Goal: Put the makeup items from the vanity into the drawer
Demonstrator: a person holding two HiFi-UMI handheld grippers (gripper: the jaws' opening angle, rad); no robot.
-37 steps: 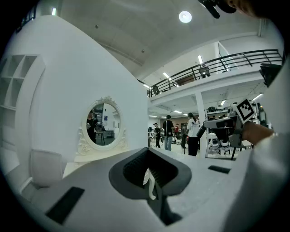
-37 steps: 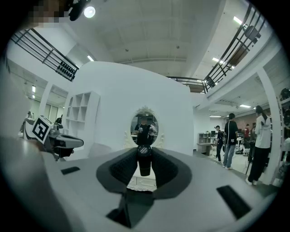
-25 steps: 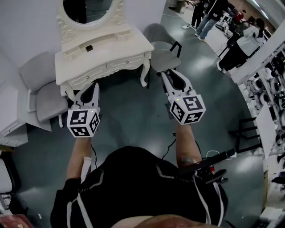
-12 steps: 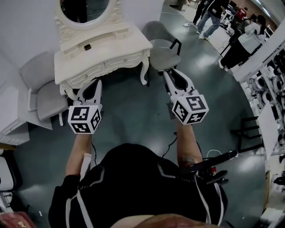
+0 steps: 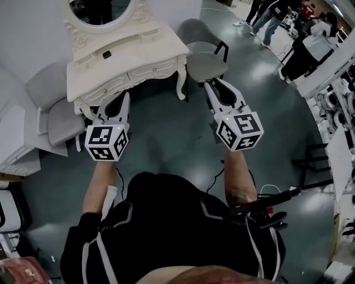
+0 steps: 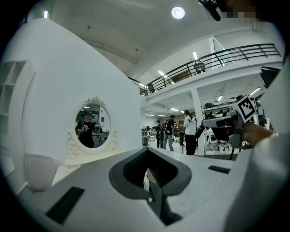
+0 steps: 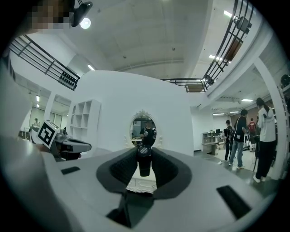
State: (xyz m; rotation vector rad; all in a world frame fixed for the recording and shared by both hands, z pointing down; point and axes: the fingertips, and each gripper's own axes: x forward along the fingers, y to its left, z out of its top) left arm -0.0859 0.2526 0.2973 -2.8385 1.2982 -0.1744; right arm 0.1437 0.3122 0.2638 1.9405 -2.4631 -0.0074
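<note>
- Head view: I stand on the grey floor, well back from the white vanity [image 5: 150,52], with both arms held out towards it.
- My left gripper [image 5: 121,99] points at the vanity's near-left corner, and my right gripper [image 5: 215,84] points past its right edge.
- One small dark item [image 5: 106,54] lies on the vanity top near the back edge, just below the mirror [image 5: 102,11].
- The drawer fronts [image 5: 155,69] along the front edge all look closed. A grey chair [image 5: 202,55] stands beside the right edge.
- Left gripper view: the jaws of the left gripper [image 6: 147,155] look clenched tip to tip with nothing between them. The mirror shows far off to the left.
- Right gripper view: the right gripper [image 7: 144,152] grasps a dark makeup container [image 7: 144,164], which stands upright between the pads. The vanity and its mirror are straight ahead and well apart from me.
- Progress, as I judge it: the task is in an early or middle stage.
- One item is in my grasp but not yet put away, at least one other waits on the top, and a drawer has to be opened first.
</note>
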